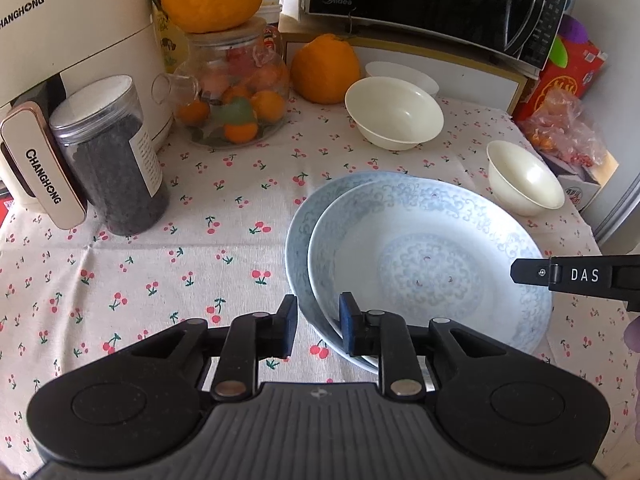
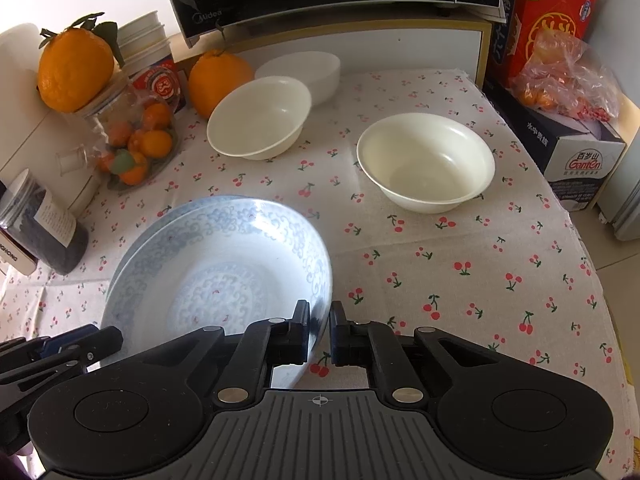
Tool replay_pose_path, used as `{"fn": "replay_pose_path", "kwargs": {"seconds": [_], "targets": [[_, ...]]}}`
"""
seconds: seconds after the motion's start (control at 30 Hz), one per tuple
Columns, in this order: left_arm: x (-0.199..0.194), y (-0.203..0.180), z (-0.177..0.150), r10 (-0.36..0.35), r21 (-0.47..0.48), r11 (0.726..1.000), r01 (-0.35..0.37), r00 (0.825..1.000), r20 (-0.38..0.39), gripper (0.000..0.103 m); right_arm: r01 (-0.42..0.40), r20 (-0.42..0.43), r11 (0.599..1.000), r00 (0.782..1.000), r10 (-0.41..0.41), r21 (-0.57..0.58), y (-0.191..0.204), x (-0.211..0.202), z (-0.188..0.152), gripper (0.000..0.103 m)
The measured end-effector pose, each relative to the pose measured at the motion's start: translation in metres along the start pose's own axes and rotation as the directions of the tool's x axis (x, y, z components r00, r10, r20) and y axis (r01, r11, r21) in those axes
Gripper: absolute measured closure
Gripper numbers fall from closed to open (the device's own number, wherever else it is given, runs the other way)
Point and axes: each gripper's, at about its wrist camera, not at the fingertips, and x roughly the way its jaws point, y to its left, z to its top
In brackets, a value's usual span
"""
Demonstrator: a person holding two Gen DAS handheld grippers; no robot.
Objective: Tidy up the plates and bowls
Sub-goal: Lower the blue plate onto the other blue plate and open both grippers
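Two blue-patterned plates (image 1: 432, 256) lie stacked, the top one shifted right, on the cherry-print tablecloth (image 1: 160, 280). My left gripper (image 1: 318, 320) stands with its jaws on either side of the stack's near-left rim, with visible gaps. In the right wrist view the plates (image 2: 224, 272) lie at lower left, and my right gripper (image 2: 319, 328) holds the top plate's right rim between its jaws. Three cream bowls stand apart: one behind the plates (image 1: 394, 114), one at the right (image 1: 524, 178), one at the back (image 1: 404, 72). They also show in the right wrist view (image 2: 260, 118), (image 2: 426, 162), (image 2: 304, 74).
A glass jar of oranges (image 1: 236, 96), a dark-filled jar (image 1: 116, 156) and a white appliance (image 1: 60, 40) stand at left. A large orange (image 1: 324, 68) and a microwave (image 1: 436, 0) are at the back. A red box (image 2: 548, 20) and a bag (image 2: 568, 76) are at right.
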Motion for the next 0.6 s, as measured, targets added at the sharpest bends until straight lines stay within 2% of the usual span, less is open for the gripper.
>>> {"fn": "replay_pose_path", "kwargs": {"seconds": [0.2,0.33,0.43,0.6], "targets": [[0.003,0.003,0.0,-0.006,-0.024,1.0,0.005,1.0,-0.016,0.082,-0.039,-0.026,0.999,0.999,0.04,0.013,0.003,0.006,0.0,0.093],[0.005,0.005,0.001,-0.009,-0.039,0.999,0.008,1.0,-0.023,0.082,-0.021,-0.005,1.0,1.0,0.021,-0.022,0.011,0.004,0.0,0.091],[0.006,0.006,0.001,-0.011,-0.042,0.999,0.01,1.0,-0.025,0.082,-0.033,-0.007,0.999,0.999,0.033,-0.007,0.01,0.003,0.001,0.087],[0.006,0.006,0.001,-0.012,-0.041,0.999,0.011,1.0,-0.025,0.082,-0.046,-0.013,0.999,0.999,0.047,0.01,0.007,0.003,0.002,0.086]]}}
